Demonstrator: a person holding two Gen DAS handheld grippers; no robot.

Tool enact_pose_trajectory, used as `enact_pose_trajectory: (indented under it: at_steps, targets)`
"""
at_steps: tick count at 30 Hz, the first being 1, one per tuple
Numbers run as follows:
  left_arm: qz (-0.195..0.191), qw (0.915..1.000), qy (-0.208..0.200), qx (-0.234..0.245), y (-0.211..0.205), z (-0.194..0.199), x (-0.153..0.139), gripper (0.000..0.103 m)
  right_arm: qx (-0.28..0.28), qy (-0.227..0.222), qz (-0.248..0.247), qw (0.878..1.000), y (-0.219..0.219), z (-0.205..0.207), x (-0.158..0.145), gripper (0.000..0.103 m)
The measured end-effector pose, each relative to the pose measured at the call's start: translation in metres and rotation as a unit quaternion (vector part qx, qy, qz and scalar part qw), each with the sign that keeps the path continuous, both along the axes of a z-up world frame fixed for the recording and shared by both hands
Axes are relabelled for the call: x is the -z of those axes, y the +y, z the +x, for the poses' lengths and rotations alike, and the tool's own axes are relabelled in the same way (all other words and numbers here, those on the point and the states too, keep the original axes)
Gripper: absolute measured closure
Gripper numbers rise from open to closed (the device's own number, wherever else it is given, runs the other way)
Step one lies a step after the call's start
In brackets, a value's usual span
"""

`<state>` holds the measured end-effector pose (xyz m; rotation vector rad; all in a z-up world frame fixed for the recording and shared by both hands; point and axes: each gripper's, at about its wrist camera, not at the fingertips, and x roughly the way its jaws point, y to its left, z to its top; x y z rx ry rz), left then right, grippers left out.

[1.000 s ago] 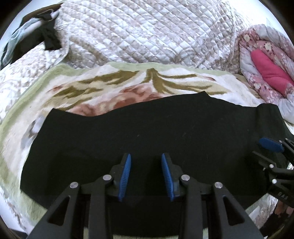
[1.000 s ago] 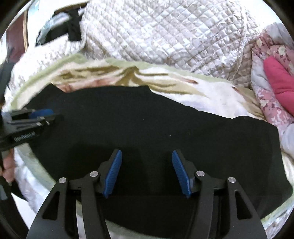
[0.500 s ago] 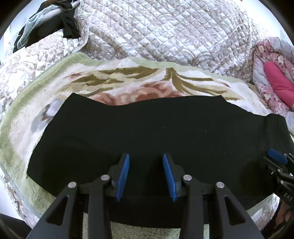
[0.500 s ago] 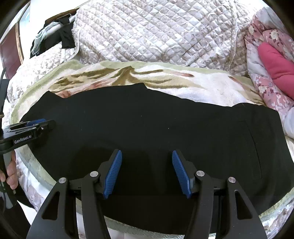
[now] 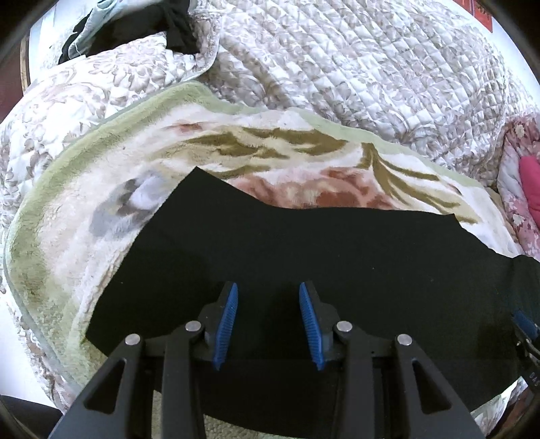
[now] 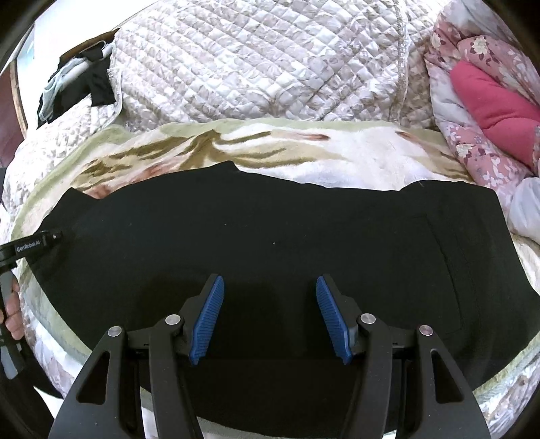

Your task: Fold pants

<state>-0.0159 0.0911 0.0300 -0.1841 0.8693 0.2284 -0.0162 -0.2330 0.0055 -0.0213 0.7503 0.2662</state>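
pants (image 5: 337, 256) near edge behind tongs

- The left gripper (image 5: 268, 320) has slid along the black pants (image 5: 303, 256) toward their left end, so more of the fleece blanket (image 5: 84, 209) shows beside it.
- The right gripper (image 5: 524, 326), seen from the left one, now sits at the frame's far right edge.

We see a plush blanket (image 6: 354, 158) with a green border and a brown and red flower pattern. Behind the blanket lies a quilted grey-white bedspread (image 6: 256, 64). To the right of the blanket we see a pink flowered quilt (image 6: 472, 148) around a plain pink cushion (image 6: 489, 101). Behind the blanket's left corner lie dark clothes (image 5: 135, 27).
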Motion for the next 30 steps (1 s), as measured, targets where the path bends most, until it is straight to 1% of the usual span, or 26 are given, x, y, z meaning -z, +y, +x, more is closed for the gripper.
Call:
enact_pose_trajectory:
  at_steps: [2,5,8,12,15,17,18,22,25,28,30]
  targets:
    - [0.005,1.0,-0.006,0.0,0.001,-0.002,-0.004,0.062,-0.001,0.0,0.001,1.0,0.0,-0.001,0.0,0.046]
    - [0.024,0.9995,-0.021,-0.009,0.006,-0.006,-0.013,0.062,-0.002,0.0,0.002,1.0,0.001,-0.001,0.0,0.046]
    - [0.045,0.9979,-0.031,-0.034,0.019,-0.011,-0.019,0.062,0.0,0.0,0.002,1.0,0.001,-0.001,-0.001,0.046]
    - [0.044,0.9969,-0.028,-0.058,0.036,-0.014,-0.018,0.062,-0.003,-0.001,0.002,1.0,0.002,-0.002,-0.001,0.046]
    - [0.04,0.995,-0.039,-0.083,0.048,-0.027,-0.019,0.062,-0.005,-0.001,-0.003,1.0,0.005,-0.003,0.0,0.046]
    - [0.016,0.9936,-0.052,-0.099,0.055,-0.04,-0.02,0.062,-0.006,-0.001,-0.006,1.0,0.006,-0.003,0.0,0.046]
    - [-0.008,0.9934,-0.055,-0.1,0.059,-0.047,-0.019,0.062,-0.006,-0.002,-0.007,1.0,0.006,-0.002,0.0,0.046]
    - [-0.078,0.9904,-0.059,-0.097,0.065,-0.069,-0.011,0.062,-0.007,-0.001,-0.004,1.0,0.006,-0.003,0.0,0.046]
    - [-0.103,0.988,-0.059,-0.098,0.063,-0.08,-0.006,0.062,-0.01,-0.002,-0.005,1.0,0.008,-0.003,0.0,0.046]
    - [-0.13,0.9855,-0.048,-0.099,0.061,-0.085,0.004,0.062,-0.013,-0.001,-0.005,1.0,0.009,-0.002,0.001,0.046]
    - [-0.147,0.9837,-0.048,-0.092,0.062,-0.08,0.008,0.058,-0.012,-0.001,-0.004,1.0,0.009,-0.002,0.0,0.046]
